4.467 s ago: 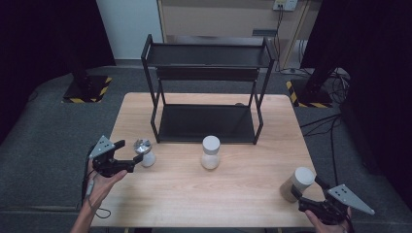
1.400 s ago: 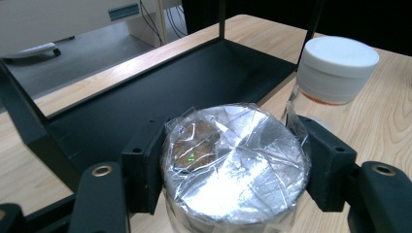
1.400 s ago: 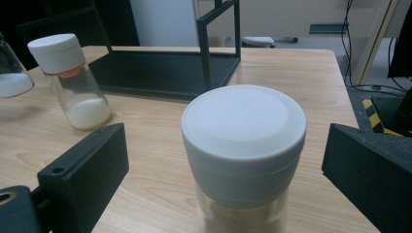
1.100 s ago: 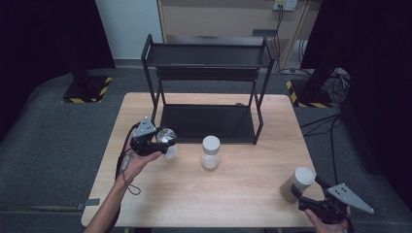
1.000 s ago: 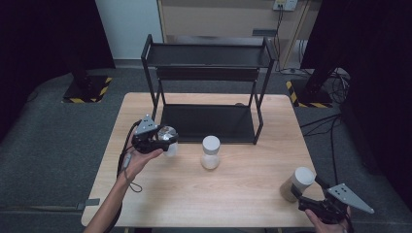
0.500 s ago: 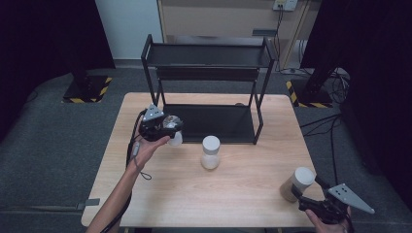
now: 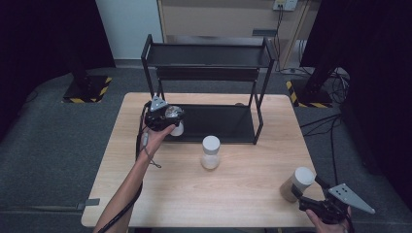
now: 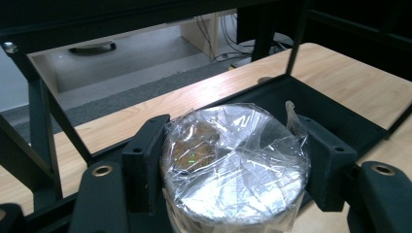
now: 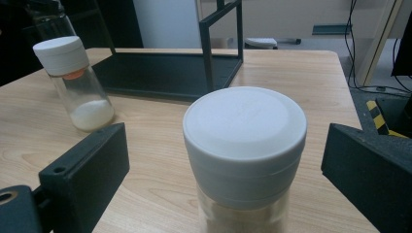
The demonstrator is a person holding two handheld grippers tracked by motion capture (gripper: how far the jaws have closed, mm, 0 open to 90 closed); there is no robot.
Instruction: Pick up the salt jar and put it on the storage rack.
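Your left tool (image 7: 167, 118) clamps a small jar (image 8: 235, 167) whose top is sealed in crinkled clear film, something brown showing beneath. You hold it at the front left corner of the black rack (image 7: 209, 53)'s lower shelf. Your right tool (image 7: 305, 190) stands wide around a white-capped jar (image 9: 245, 145) on the counter (image 7: 233, 194).

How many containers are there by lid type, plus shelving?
White-capped jars: 2 (middle jar, jar by the right claw)
Film-covered jar in the left claw: 1
Black racks: 1
Total: 4
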